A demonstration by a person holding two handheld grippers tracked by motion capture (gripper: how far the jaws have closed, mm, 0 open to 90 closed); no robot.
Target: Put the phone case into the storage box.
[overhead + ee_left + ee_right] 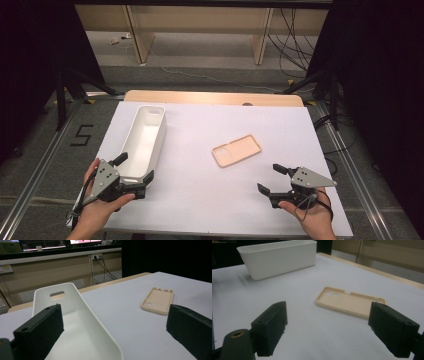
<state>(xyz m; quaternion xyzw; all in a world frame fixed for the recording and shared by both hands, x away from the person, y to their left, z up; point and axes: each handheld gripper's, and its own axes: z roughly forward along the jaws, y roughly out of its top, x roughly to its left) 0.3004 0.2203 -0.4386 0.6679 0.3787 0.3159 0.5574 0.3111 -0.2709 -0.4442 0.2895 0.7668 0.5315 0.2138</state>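
Note:
A beige phone case (236, 150) lies open side up on the white table cover, right of centre. It also appears in the left gripper view (158, 300) and, with its camera cut-outs, in the right gripper view (351, 301). A long white bin (145, 137) stands empty at the left. My left gripper (135, 167) is open at the bin's near end; one jaw shows in front of the bin's inside (72, 322), the other over the table. My right gripper (270, 179) is open and empty, low over the table, near and to the right of the case, pointing towards it.
The white cover (200, 200) spans the table, with a wooden edge (215, 97) along the far side. Beyond it are floor, cables and desk legs. Black stands flank the table on both sides.

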